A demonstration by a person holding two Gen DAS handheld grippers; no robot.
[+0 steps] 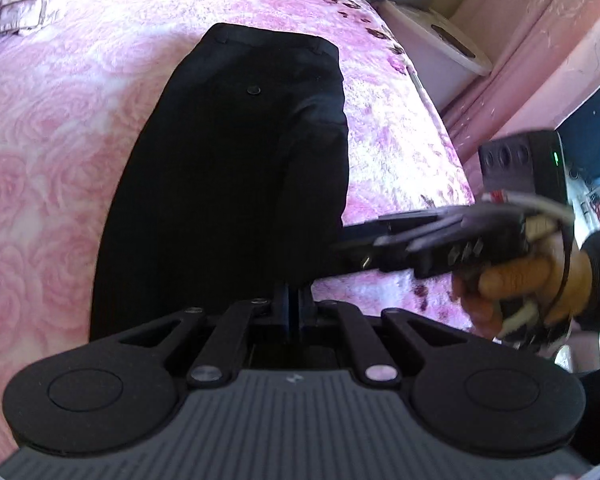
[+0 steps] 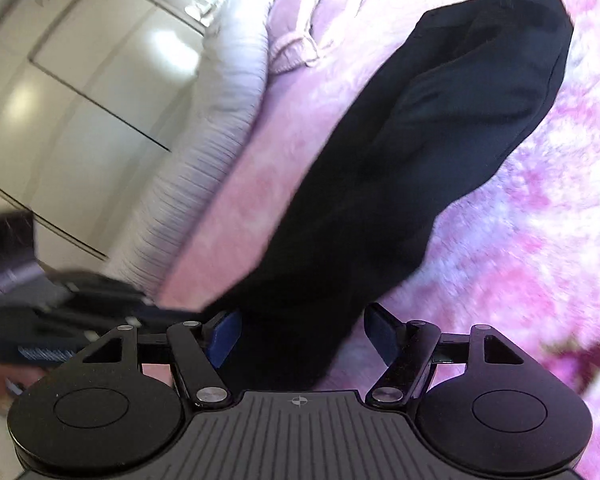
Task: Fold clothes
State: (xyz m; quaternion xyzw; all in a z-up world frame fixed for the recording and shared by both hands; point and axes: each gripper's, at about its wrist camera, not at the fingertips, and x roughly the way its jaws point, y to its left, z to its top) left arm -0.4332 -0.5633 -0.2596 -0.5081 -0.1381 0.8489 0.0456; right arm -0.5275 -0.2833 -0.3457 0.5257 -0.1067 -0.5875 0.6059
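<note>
Black trousers (image 1: 236,168) lie lengthwise on the pink rose-patterned bedspread (image 1: 60,160), folded leg on leg, waistband at the far end. My left gripper (image 1: 294,300) is shut on the near hem of the trousers. My right gripper (image 2: 306,332) is open, its blue pads on either side of the trouser cloth (image 2: 400,160) near the hem. The right gripper also shows in the left wrist view (image 1: 432,248), coming in from the right at the trousers' edge. The left gripper shows blurred in the right wrist view (image 2: 60,320).
A pale pink garment (image 1: 20,4) lies at the far left of the bed. A white bin (image 1: 440,44) stands beside the bed's right edge, with pink curtains behind. White ribbed bedding (image 2: 220,120) and wardrobe doors (image 2: 80,100) show in the right wrist view.
</note>
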